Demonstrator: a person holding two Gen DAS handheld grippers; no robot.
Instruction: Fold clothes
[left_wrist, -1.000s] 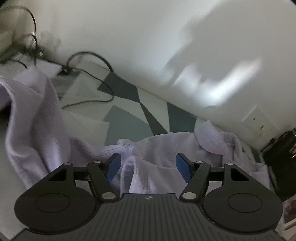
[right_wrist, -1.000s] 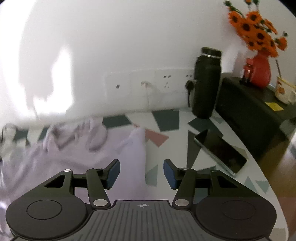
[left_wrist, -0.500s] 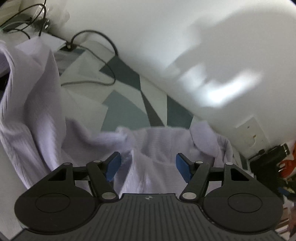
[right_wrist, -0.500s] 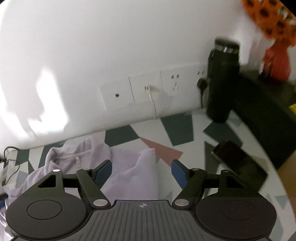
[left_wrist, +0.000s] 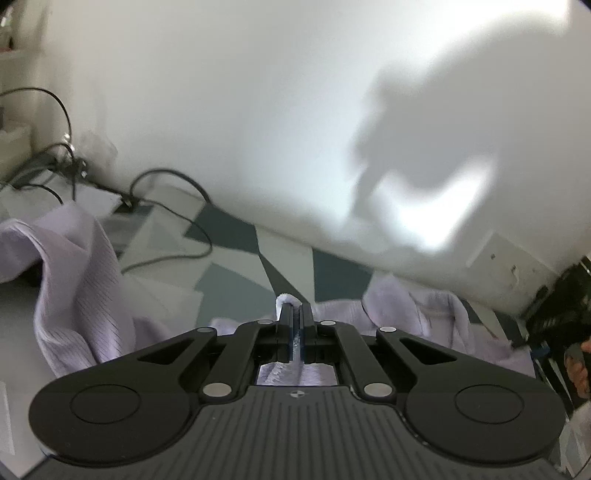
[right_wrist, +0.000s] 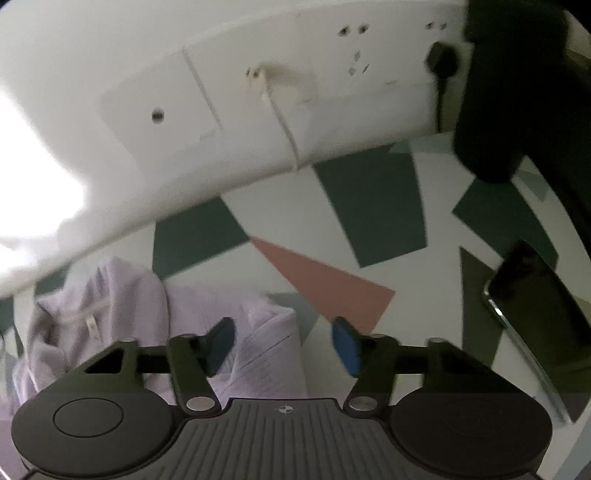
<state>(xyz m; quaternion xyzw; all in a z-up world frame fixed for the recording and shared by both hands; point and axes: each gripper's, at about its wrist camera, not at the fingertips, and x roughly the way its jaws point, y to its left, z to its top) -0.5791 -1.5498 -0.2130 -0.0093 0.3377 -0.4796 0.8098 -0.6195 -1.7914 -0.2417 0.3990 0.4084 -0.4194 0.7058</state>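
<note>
We have the left tongs (left_wrist: 295, 317) clamped tight on a fold of the lilac shirt (left_wrist: 85, 288), and a little nub of fabric pokes out just past the fingertips. The shirt lies rumpled across the tabletop (left_wrist: 236, 258) with its green and white shapes; one side rises in a tall ridge on our left, the other bunches up near the wall on our right. Black cables (left_wrist: 173, 218) trail over the tabletop behind the ridge. Over on the right tongs (right_wrist: 282, 341), the jaws stand wide apart, holding nothing, blue pads (right_wrist: 345, 347) showing. Between them sits a corner of the shirt, lying flat on the tabletop, and the collar with its label lies to the left. A phone (right_wrist: 532, 314) rests on the tabletop well off to the right, a dark bottle (right_wrist: 498, 92) stands by the wall sockets (right_wrist: 258, 92).
</note>
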